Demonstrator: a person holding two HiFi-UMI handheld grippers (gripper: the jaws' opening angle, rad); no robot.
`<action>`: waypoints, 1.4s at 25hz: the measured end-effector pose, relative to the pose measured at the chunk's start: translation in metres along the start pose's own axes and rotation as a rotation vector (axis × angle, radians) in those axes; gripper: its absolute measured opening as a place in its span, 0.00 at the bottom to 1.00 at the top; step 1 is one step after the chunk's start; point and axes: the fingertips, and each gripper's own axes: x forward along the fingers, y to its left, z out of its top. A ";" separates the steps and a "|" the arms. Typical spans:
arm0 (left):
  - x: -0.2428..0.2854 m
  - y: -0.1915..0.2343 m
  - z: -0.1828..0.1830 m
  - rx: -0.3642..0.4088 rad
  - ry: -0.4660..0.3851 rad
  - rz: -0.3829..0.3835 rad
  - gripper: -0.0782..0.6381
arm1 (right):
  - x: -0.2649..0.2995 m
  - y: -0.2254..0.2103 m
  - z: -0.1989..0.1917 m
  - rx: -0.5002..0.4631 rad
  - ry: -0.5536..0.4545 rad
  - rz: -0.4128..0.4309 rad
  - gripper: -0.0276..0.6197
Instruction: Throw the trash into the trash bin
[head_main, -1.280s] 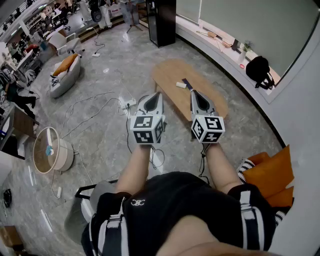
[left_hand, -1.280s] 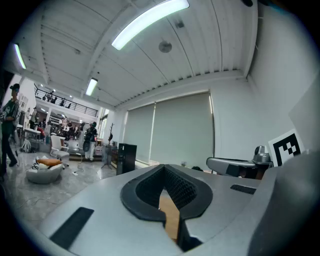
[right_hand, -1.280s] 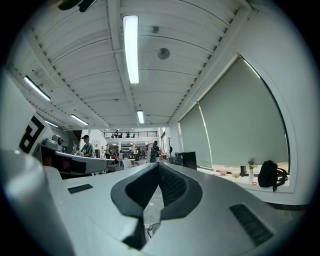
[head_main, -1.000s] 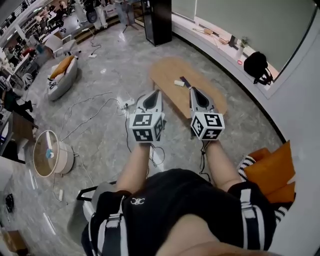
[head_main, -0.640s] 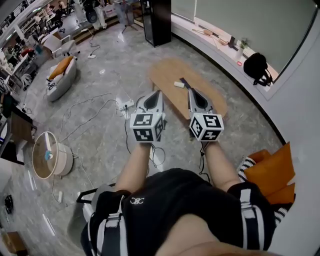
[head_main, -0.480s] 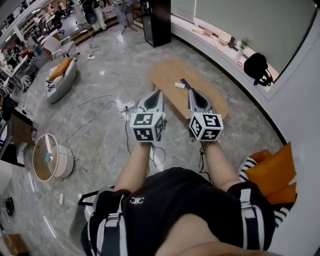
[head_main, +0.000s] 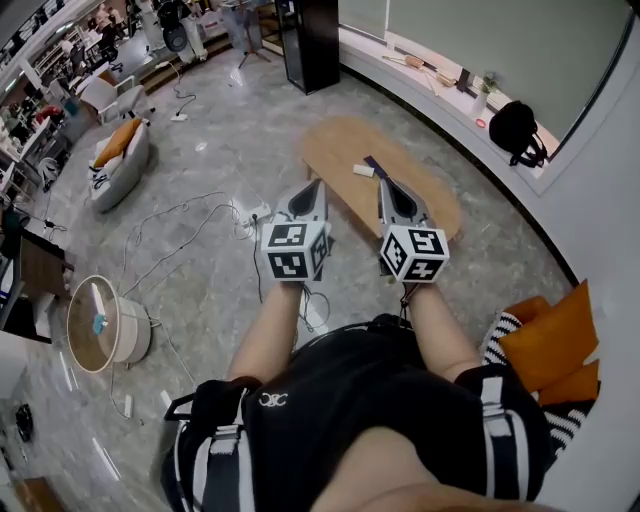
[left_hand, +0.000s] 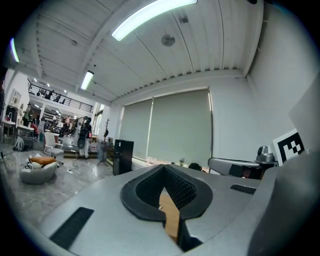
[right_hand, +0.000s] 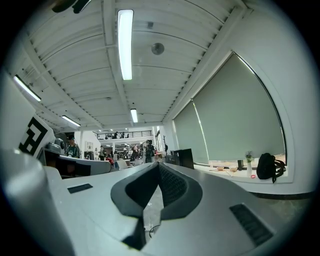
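A round, low stand (head_main: 100, 322) with a pale top sits at the far left of a grey stone floor (head_main: 210, 120). Beyond it is a white beanbag seat (head_main: 112, 165) with an orange cushion on it. Loose cables (head_main: 170, 235) trail across the floor to a white power strip (head_main: 256, 211).

At centre, a person in a black top holds both arms forward. The left hand-held gripper (head_main: 311, 190) points level, and its own view shows the jaws together at the tips with nothing between them. Only wood grain shows through the gap behind the tips.

Just ahead stands an oval wooden desk (head_main: 335, 145). A small white scrap (head_main: 362, 170) lies on it beside a thin dark item (head_main: 373, 162); both are too small to identify. The scrap is on the near half of the desk, ahead of the two jaw tips and clear of both.

The right hand-held gripper (head_main: 386, 188) is level beside the left, reaching over the desk's edge. Its jaws are closed on nothing.

Further right, a black backpack (head_main: 516, 131) rests on the long window ledge (head_main: 430, 85). Orange cushions (head_main: 552, 340) lie by the wall at the person's right side.
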 end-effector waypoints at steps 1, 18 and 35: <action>0.002 0.003 -0.002 -0.006 0.005 0.001 0.13 | 0.002 -0.002 -0.002 0.003 0.003 -0.004 0.06; 0.131 0.060 -0.006 0.014 0.011 0.002 0.13 | 0.135 -0.078 -0.017 -0.006 -0.002 -0.028 0.06; 0.423 0.138 0.012 0.042 0.078 0.038 0.13 | 0.408 -0.246 -0.032 -0.022 0.084 -0.003 0.06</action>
